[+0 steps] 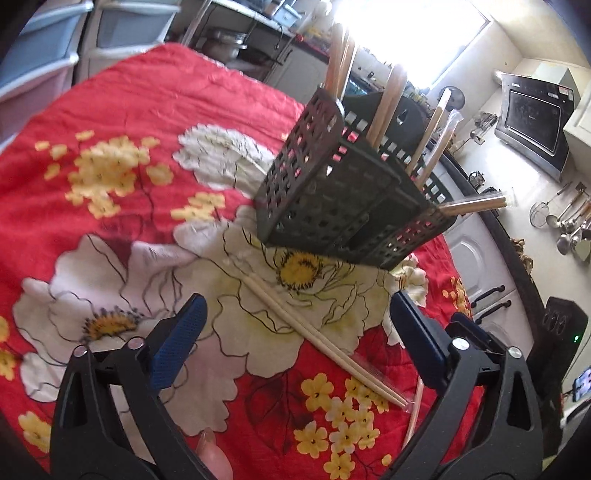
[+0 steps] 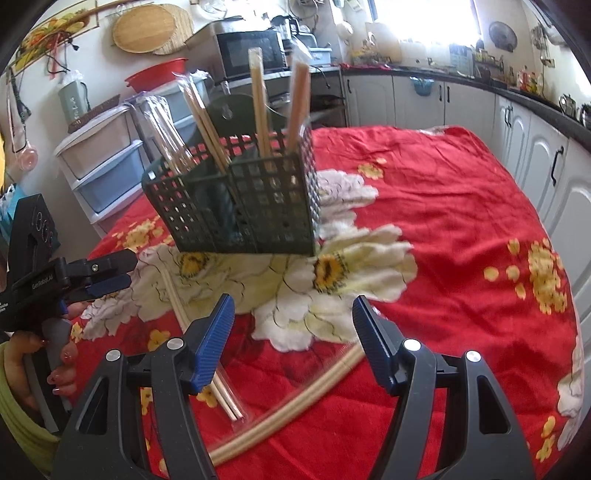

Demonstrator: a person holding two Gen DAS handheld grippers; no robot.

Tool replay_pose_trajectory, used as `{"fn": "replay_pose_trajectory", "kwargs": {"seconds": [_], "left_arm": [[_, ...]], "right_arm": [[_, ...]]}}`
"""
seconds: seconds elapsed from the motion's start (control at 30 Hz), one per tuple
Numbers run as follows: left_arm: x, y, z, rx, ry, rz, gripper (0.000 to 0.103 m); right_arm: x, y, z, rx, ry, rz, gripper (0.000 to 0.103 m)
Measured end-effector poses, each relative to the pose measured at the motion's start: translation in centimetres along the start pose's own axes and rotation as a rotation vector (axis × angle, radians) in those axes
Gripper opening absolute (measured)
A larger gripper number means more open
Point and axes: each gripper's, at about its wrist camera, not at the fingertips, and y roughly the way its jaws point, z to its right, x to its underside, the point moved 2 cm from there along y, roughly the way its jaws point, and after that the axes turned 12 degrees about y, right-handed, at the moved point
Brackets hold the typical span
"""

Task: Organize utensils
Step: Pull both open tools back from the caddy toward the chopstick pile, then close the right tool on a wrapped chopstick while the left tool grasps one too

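On the red flowered cloth (image 1: 155, 96) stands the black perforated holder (image 1: 332, 199) with wrapped chopsticks upright inside, while two more wrapped chopstick pairs (image 1: 317, 332) lie flat before it, and the left gripper (image 1: 295, 332) and the right gripper (image 2: 291, 332) both hover spread above them, gripping nothing.

Dark slotted utensil basket (image 2: 236, 206) upright with wrapped chopsticks; two wrapped pairs (image 2: 199, 343) flat before it

cloth: red floral tablecloth (image 2: 443, 206) | back: microwave (image 2: 251, 51), drawer unit (image 2: 107, 173) | wall: woven tray (image 2: 147, 27)
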Motion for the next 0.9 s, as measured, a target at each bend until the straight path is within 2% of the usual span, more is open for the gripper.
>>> {"fn": "replay_pose_trajectory", "kwargs": {"seconds": [0.17,0.47,0.7,0.73,0.8,0.83,0.9], "left_arm": [[0.3,1.4,-0.3,0.048,-0.044,-0.039,0.069],[-0.4,3.4,-1.9,0.061,-0.122,-0.069,0.063],[-1.0,4.1,-2.7,0.039,-0.115,-0.067,0.052],[-1.0,4.2,-2.8,0.034,-0.109,-0.067,0.051],[-1.0,4.3,-2.9,0.023,-0.102,-0.063,0.045],[-1.0,4.3,-3.0,0.016,-0.098,-0.063,0.043],[-0.9,4.3,-3.3,0.005,-0.096,-0.063,0.034]], "right_arm": [[0.8,0.4,0.7,0.019,0.021,-0.04,0.064],[1.6,1.2,2.4,0.062,0.081,-0.1,0.064],[1.5,3.1,3.8,0.047,0.156,-0.174,0.063],[1.5,3.2,3.8,0.049,0.155,-0.177,0.06],[1.4,3.4,3.9,0.057,0.155,-0.178,0.044],[1.4,3.5,4.0,0.056,0.156,-0.181,0.042],[1.5,3.4,4.3,0.058,0.17,-0.177,0.031]]}}
